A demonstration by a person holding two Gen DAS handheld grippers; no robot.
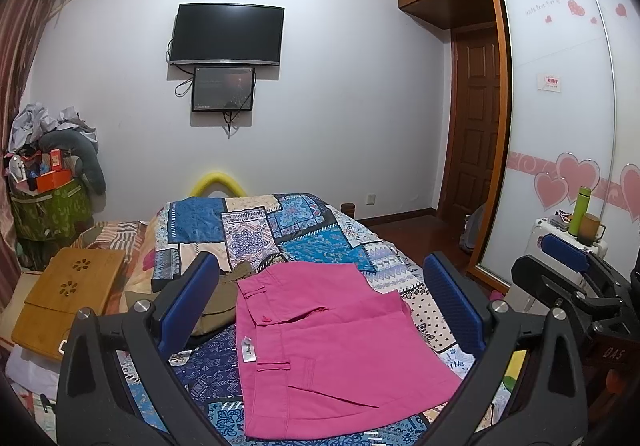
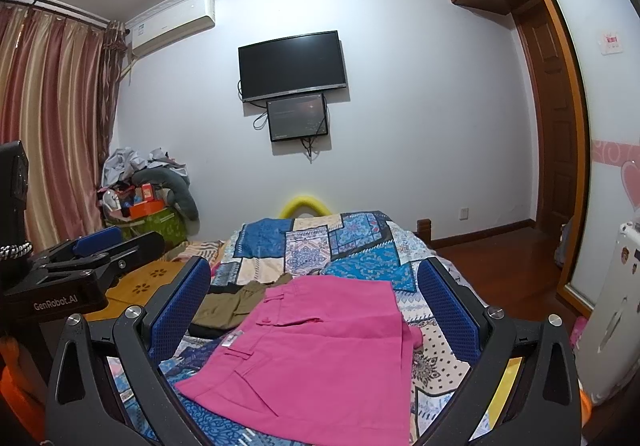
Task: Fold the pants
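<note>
At the far left of the left wrist view hangs a striped curtain (image 1: 18, 58), and below it stands a green bag (image 1: 50, 212) piled with clothes and boxes. Nearer, a wooden lap desk (image 1: 68, 294) lies tilted at the left edge of the bed (image 1: 304, 230). The bed has a patchwork cover in blue and cream colours.

The left gripper (image 1: 320, 306) is above the bed with its two blue pads far apart, so it is open and it holds nothing. Between its fingers the pink pants (image 1: 332, 346) are seen. They lie folded and flat on the cover, in the near middle part of the bed, with the waistband and a white label toward the left. Just beside the pants, at their upper left corner, there is an olive-brown garment (image 1: 224, 298), and it touches the pink edge.

On the back wall a black television (image 1: 228, 34) is mounted, with a smaller screen (image 1: 223, 88) directly under it.

The right gripper (image 2: 316, 310) is also wide open and empty, and it is above the same pants (image 2: 316, 358). In the left wrist view this gripper (image 1: 576, 270) shows at the right edge, near the other but apart from it.

At the right stands a white wardrobe door (image 1: 560, 106) with pink hearts, and in front of it a green bottle (image 1: 580, 210) beside a brown cup (image 1: 592, 228).
</note>
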